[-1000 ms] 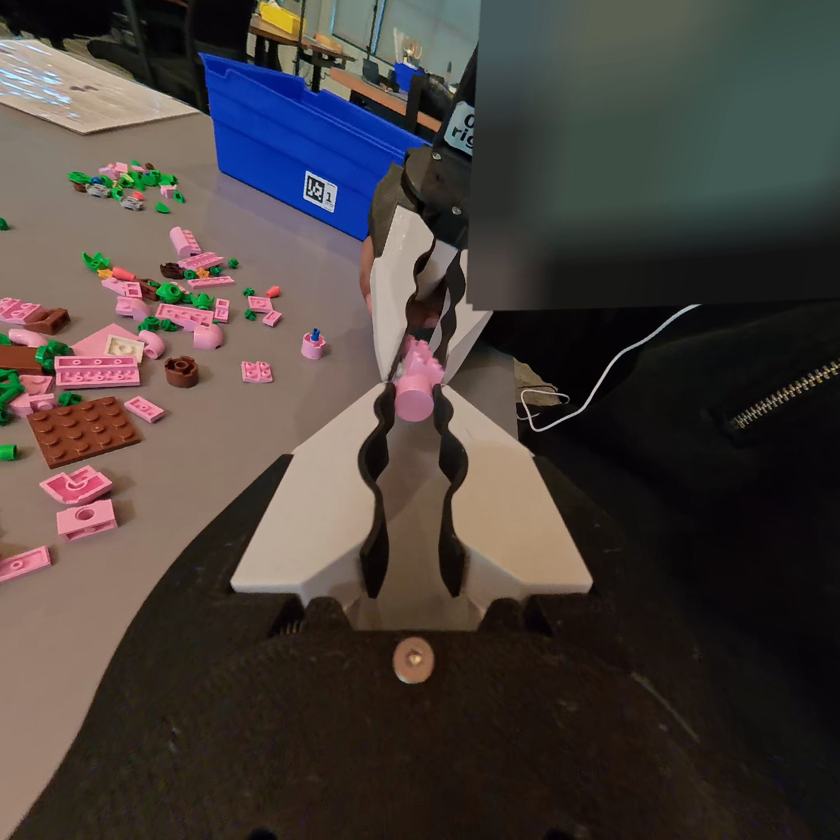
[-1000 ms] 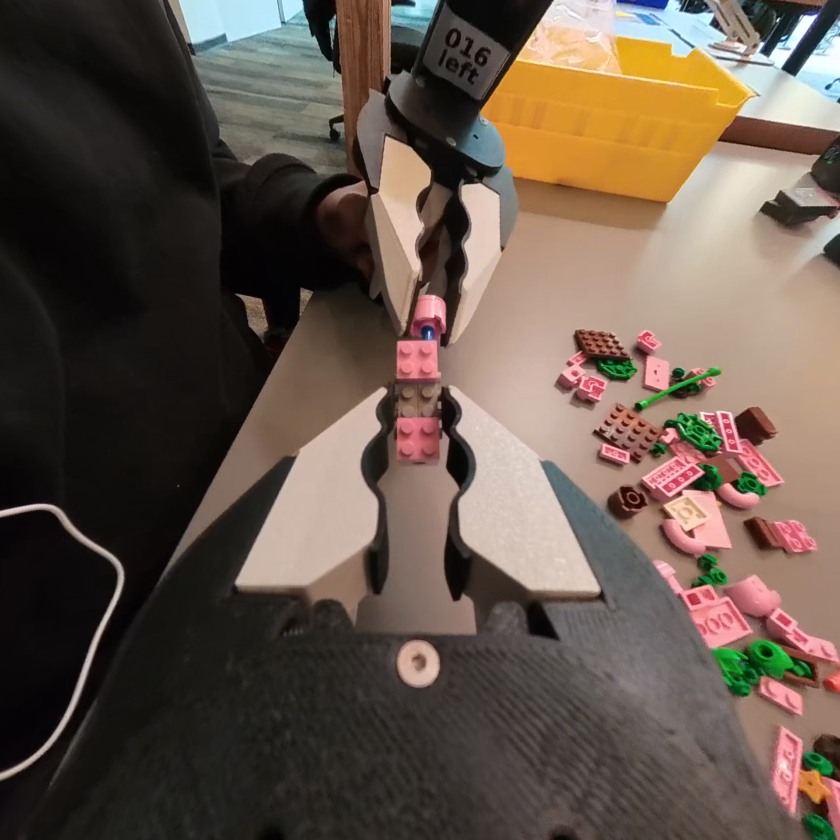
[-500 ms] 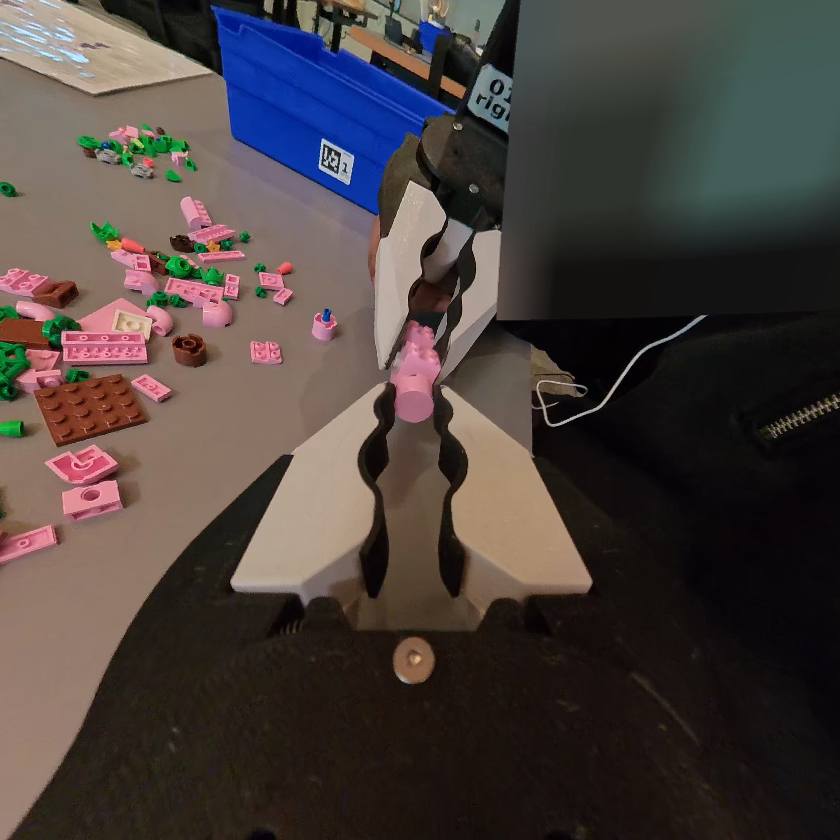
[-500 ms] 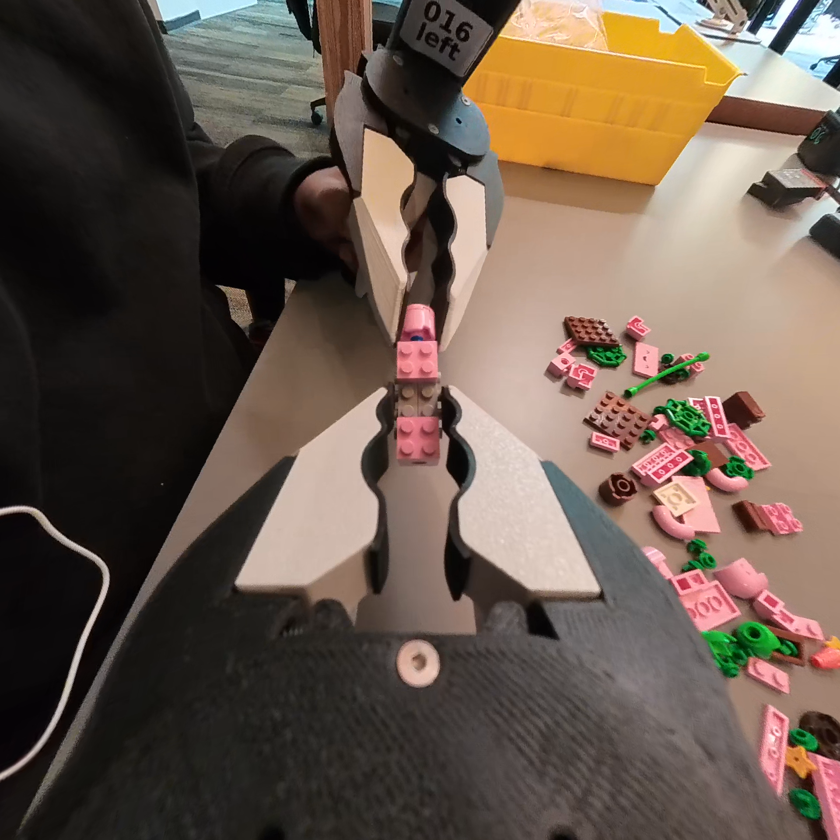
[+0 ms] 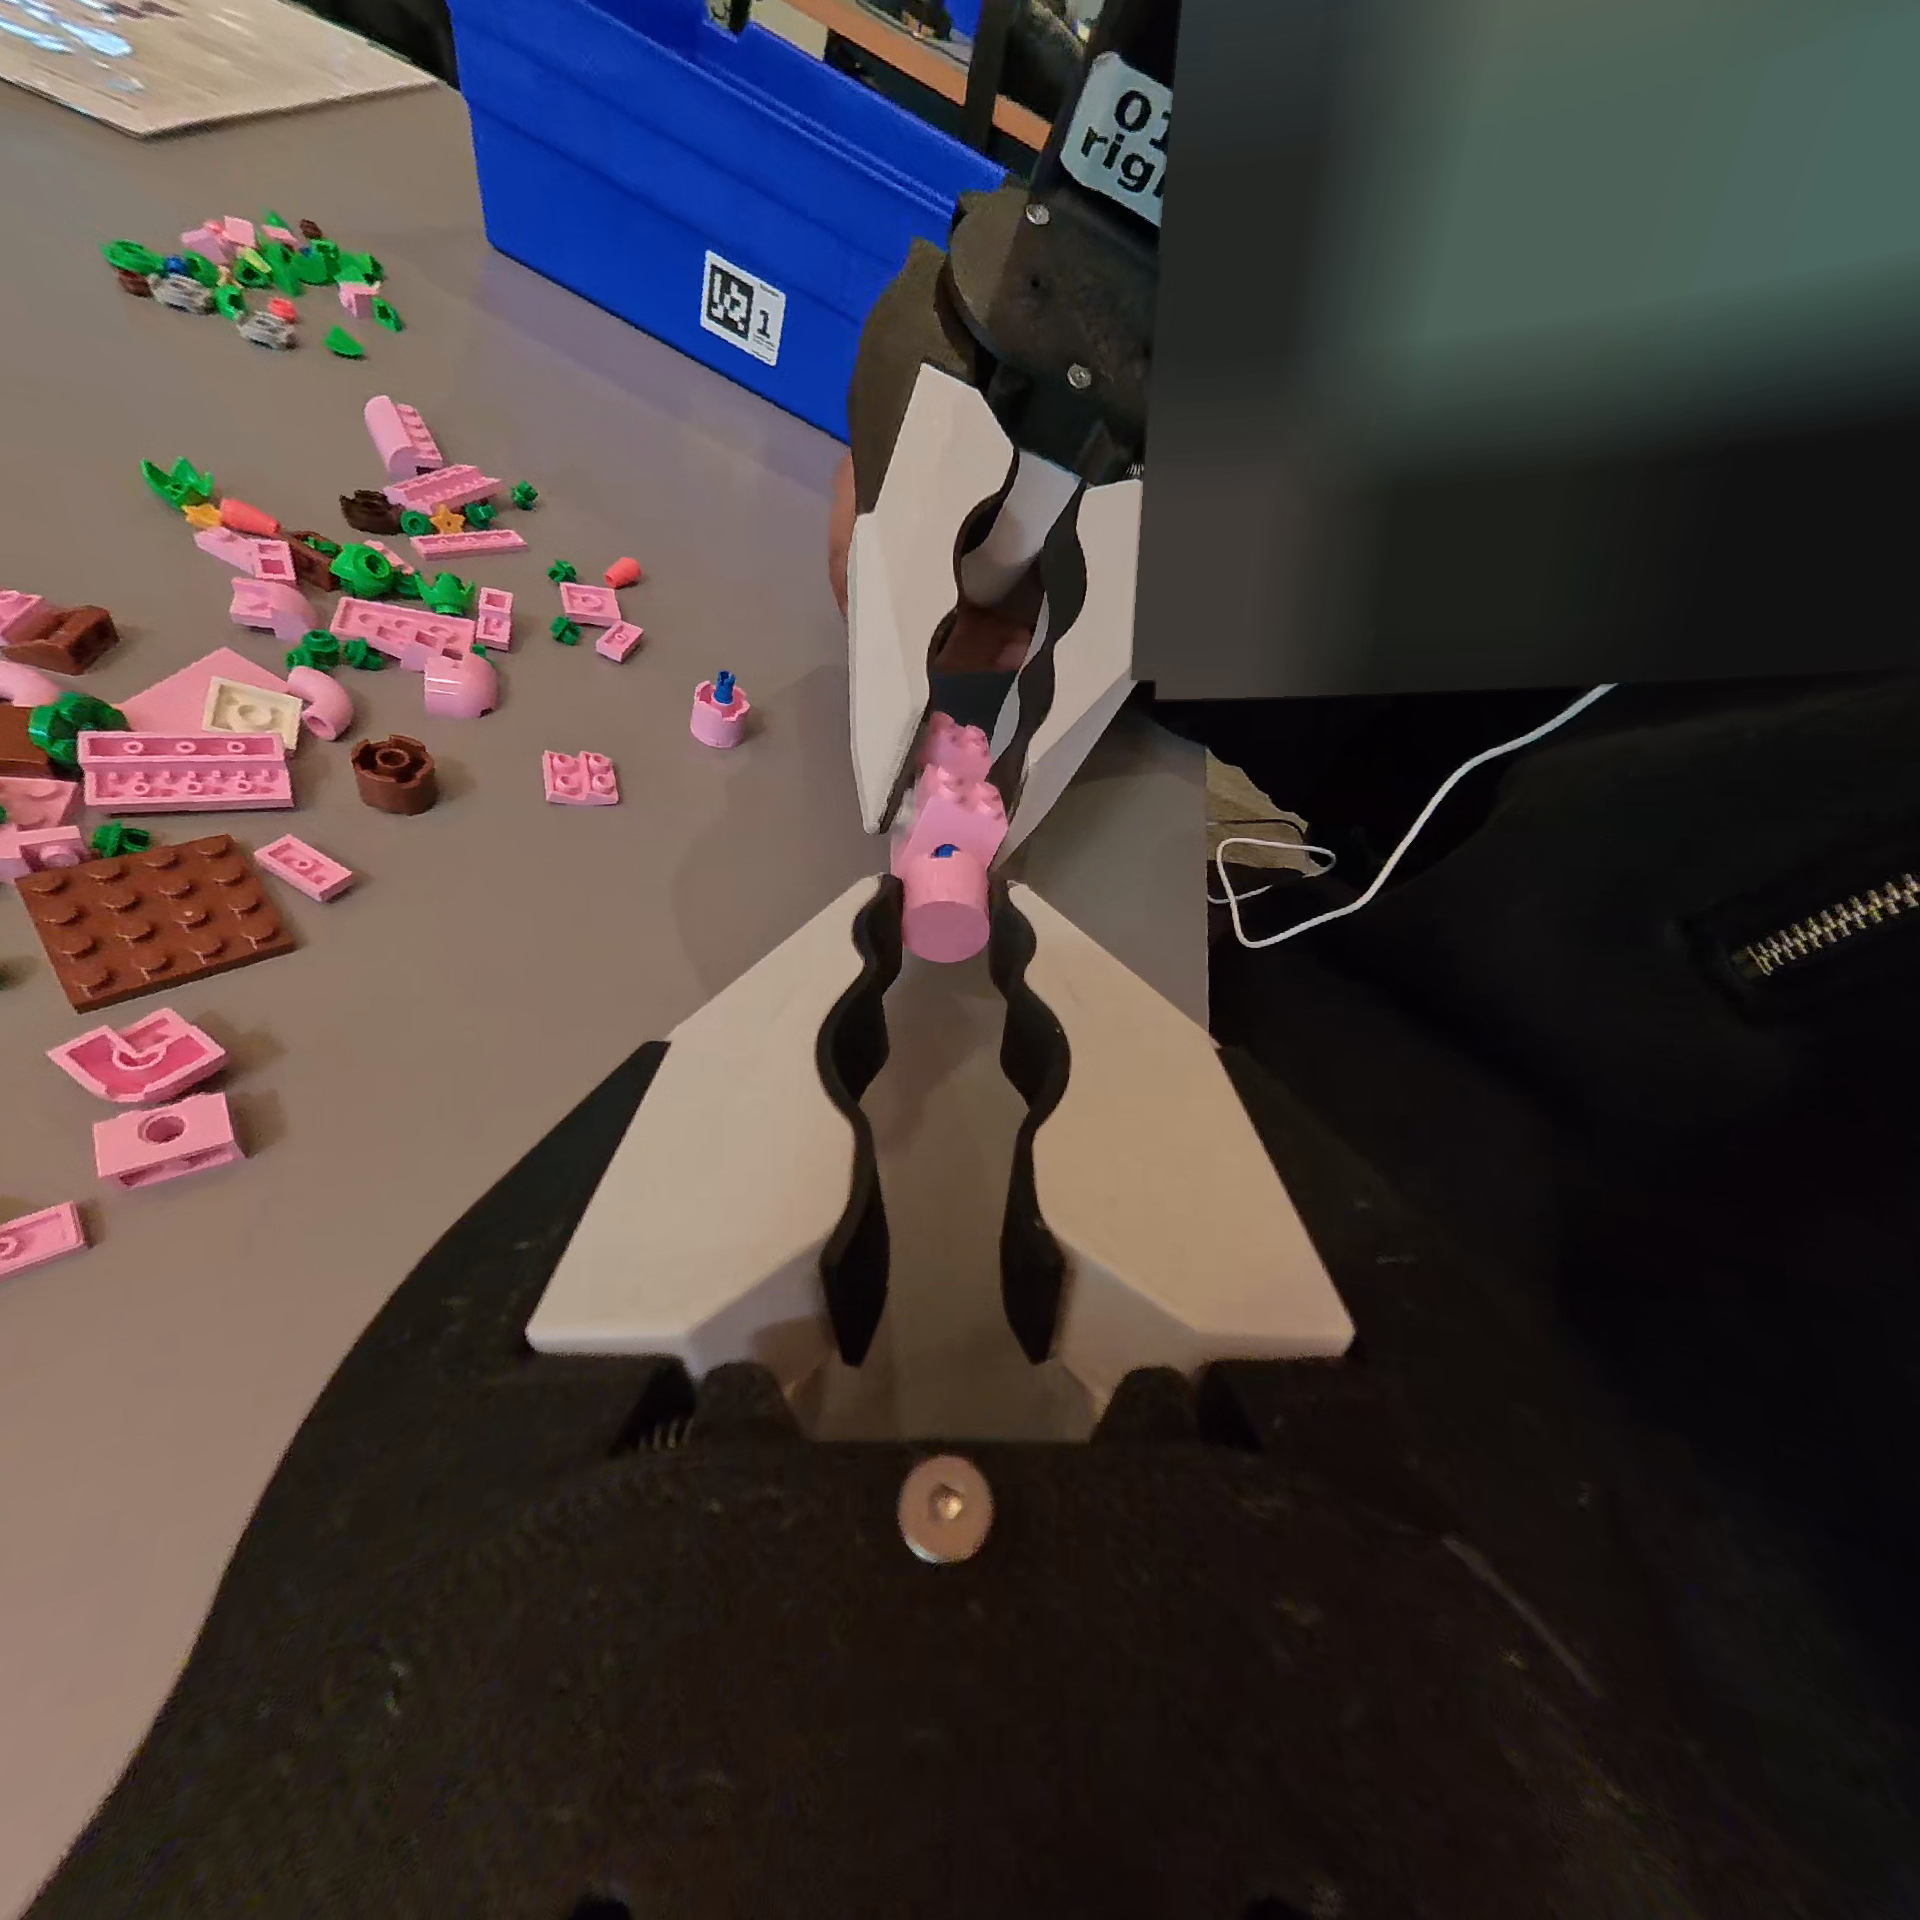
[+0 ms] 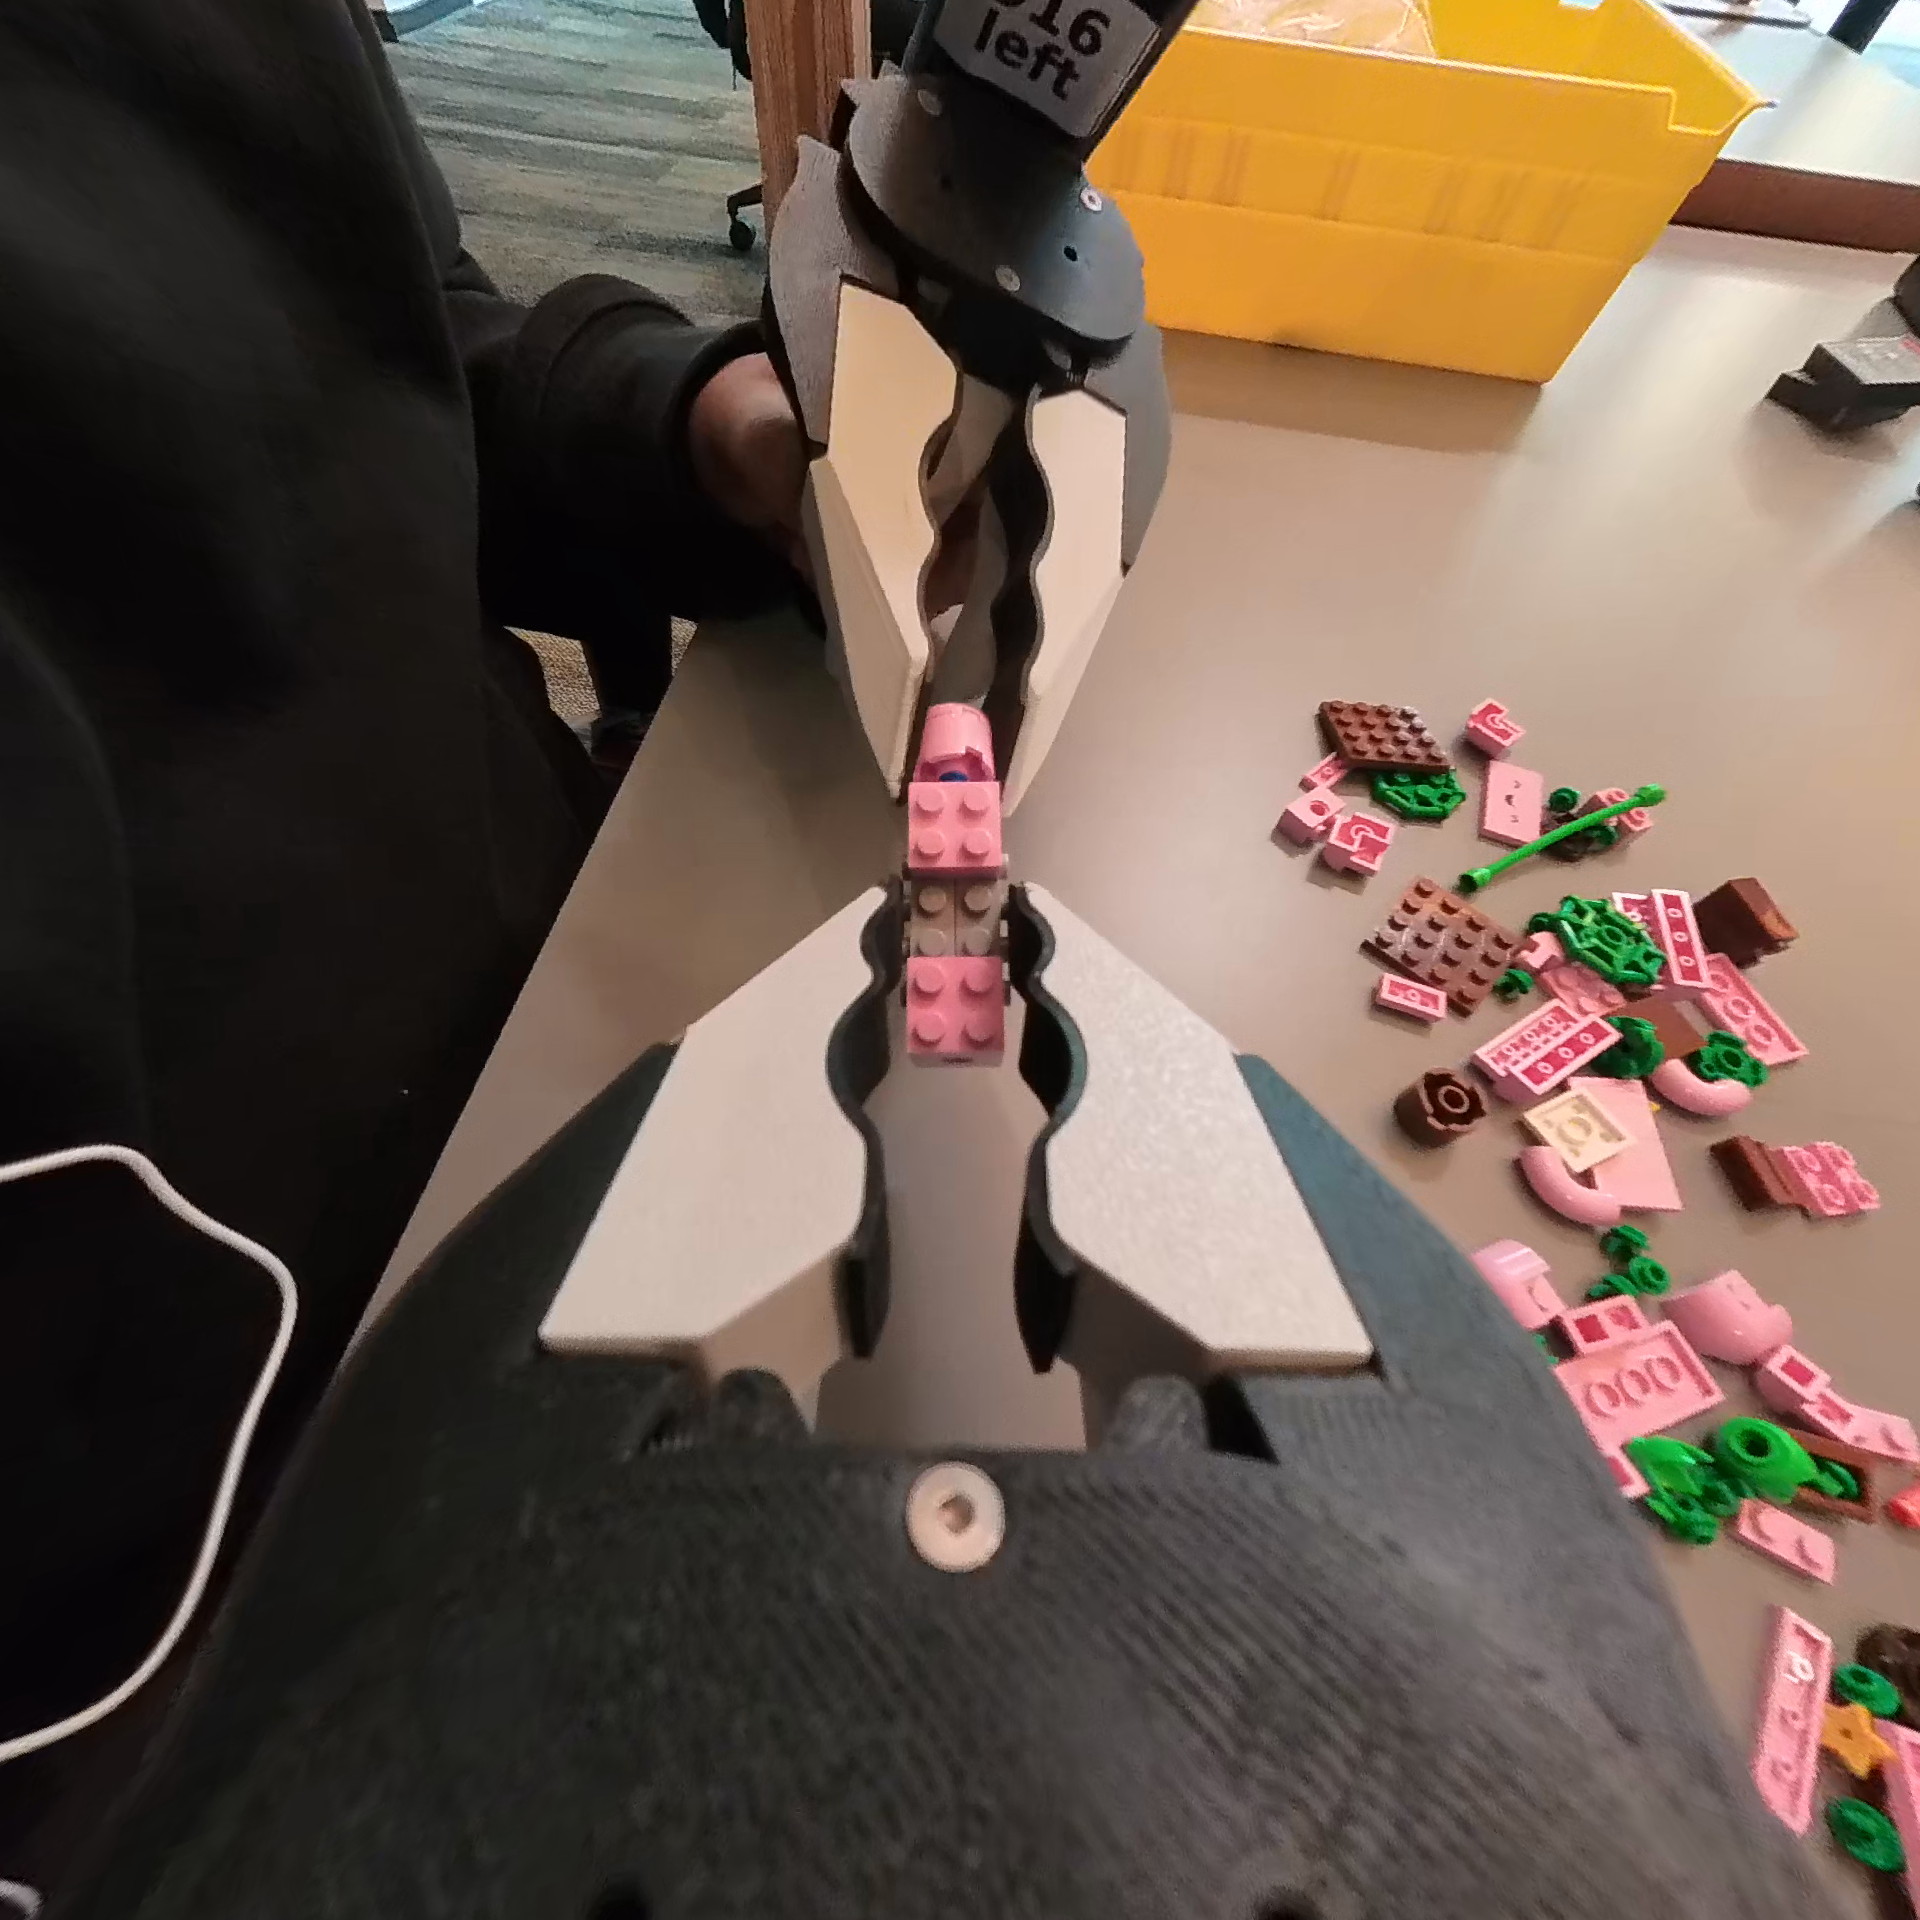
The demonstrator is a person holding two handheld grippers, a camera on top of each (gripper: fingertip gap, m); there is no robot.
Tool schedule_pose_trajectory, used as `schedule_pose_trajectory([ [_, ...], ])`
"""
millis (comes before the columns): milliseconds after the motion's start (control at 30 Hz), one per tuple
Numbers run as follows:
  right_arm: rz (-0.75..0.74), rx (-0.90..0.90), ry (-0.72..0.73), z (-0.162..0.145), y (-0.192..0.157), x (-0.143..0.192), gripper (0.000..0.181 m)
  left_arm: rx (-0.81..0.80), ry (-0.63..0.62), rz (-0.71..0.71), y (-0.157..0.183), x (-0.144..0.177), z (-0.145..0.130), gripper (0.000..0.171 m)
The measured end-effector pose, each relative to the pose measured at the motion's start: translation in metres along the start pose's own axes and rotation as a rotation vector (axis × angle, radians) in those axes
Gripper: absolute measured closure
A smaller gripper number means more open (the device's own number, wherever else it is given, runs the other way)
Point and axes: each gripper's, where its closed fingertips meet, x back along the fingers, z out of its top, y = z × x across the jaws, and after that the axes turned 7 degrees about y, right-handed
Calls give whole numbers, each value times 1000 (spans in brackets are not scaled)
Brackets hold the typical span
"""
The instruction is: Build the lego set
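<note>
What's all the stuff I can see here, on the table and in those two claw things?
Round piece: one, pink, in the left claw.
Brick stack: one, pink and grey, in the right claw, meeting the round piece.
Loose bricks: many, pink, green, brown, scattered on the table.
Brown plate: one, among them.
Blue bin: one, at the far edge.
Yellow bin: one, at the opposite end.
Table: one, grey.
Left gripper: shut.
Right gripper: shut.
</note>
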Motion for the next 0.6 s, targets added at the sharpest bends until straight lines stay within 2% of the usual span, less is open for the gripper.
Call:
schedule_pose_trajectory([
  [233,-17,56,-85,-11,-1,-2,164,-12,-56,27,-2,-3,-8,158],
  [367,-22,107,-221,-33,-4,-8,164,-80,-195,88,-7,-7,-27,158],
  [600,5,72,-255,-46,-7,-15,163,-121,-319,131,-13,-6,-45,158],
])
